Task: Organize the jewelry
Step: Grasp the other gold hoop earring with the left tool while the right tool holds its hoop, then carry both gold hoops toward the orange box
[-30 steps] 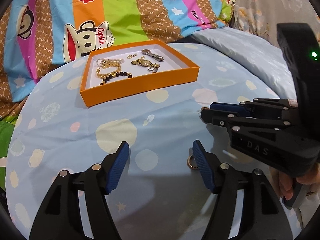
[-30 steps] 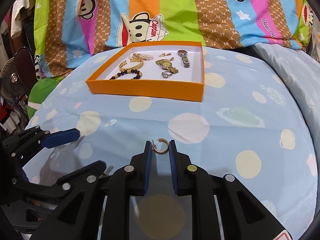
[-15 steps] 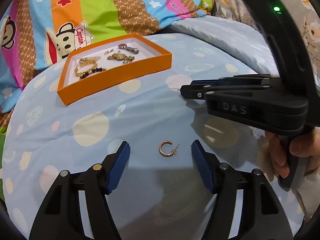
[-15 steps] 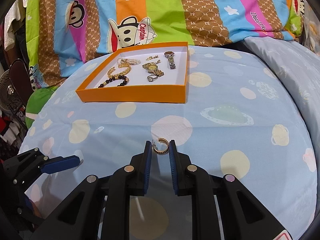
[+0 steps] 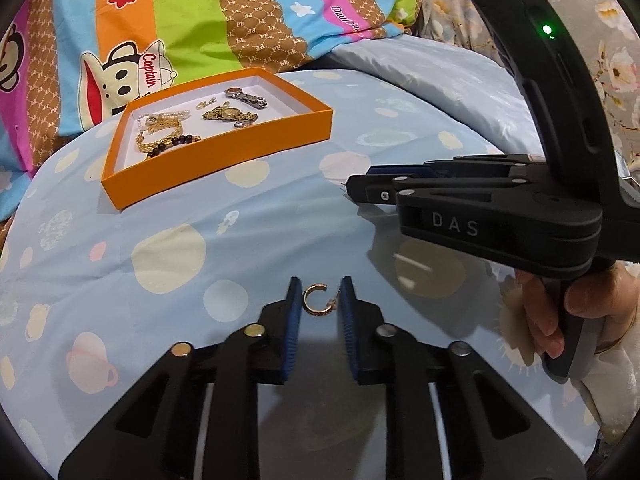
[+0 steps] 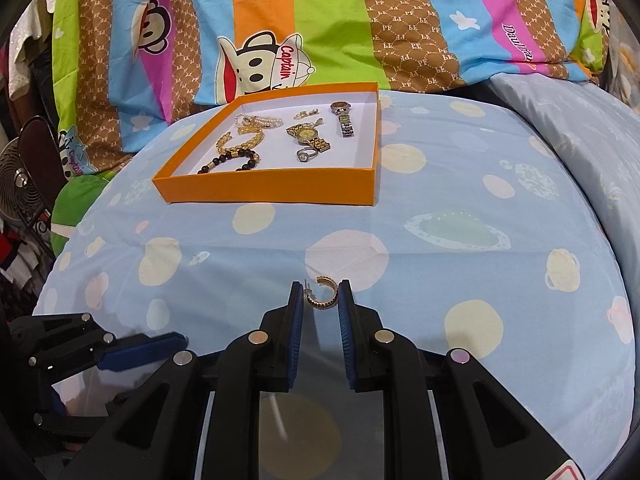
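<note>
An orange box [image 5: 224, 160] [image 6: 272, 190] with a white inside holds watches, chains, a bead bracelet and a ring. My left gripper [image 5: 320, 298] has closed around a gold hoop earring [image 5: 318, 299] lying on the blue bedsheet; the blue pads stand right beside it. My right gripper [image 6: 320, 296] is shut on a second gold hoop earring [image 6: 322, 299] and holds it above the sheet. The right gripper also shows in the left wrist view [image 5: 352, 188], to the right of the box.
The blue dotted bedsheet [image 6: 460, 208] covers a rounded surface. A bright striped monkey-print blanket [image 6: 320, 20] lies behind the box. A fan and chair [image 6: 24, 176] stand at the far left. A hand [image 5: 560, 312] grips the right tool.
My left gripper has moved onto the earring on the sheet and narrowed from wide open to close around it. My right gripper keeps its earring and has risen slightly.
</note>
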Demonstrator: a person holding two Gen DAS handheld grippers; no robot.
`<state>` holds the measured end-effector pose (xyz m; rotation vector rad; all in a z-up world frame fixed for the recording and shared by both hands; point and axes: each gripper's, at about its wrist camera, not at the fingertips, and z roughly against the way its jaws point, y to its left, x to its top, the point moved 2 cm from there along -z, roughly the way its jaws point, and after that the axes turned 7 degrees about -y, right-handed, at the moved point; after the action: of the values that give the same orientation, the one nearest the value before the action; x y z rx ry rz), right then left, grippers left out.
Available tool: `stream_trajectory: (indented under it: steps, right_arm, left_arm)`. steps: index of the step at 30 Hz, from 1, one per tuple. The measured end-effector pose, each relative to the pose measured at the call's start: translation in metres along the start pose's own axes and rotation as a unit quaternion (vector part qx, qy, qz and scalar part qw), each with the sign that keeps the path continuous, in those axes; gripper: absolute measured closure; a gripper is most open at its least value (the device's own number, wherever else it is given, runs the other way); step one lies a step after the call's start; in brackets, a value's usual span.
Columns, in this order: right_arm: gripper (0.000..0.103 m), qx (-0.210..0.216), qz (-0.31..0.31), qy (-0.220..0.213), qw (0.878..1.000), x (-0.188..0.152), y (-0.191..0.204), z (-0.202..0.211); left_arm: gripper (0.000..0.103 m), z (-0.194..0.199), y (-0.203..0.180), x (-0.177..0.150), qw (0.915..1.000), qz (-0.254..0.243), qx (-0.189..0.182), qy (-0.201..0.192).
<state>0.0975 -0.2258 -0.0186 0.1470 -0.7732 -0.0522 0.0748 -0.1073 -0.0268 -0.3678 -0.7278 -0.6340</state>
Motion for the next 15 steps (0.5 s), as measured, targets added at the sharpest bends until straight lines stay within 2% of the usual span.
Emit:
stream_trajectory:
  steps: [7, 15]
  right_arm:
    - [0.087, 0.001, 0.0, 0.0, 1.0, 0.0002, 0.0001, 0.0]
    - [0.087, 0.004, 0.001, -0.005, 1.0, 0.0006, 0.0038, 0.0027]
  left_arm:
    - [0.085, 0.0011, -0.0031, -0.0002, 1.0, -0.004, -0.005, -0.002]
    - [0.085, 0.0016, 0.0031, 0.0015, 1.0, 0.006, 0.005, -0.003]
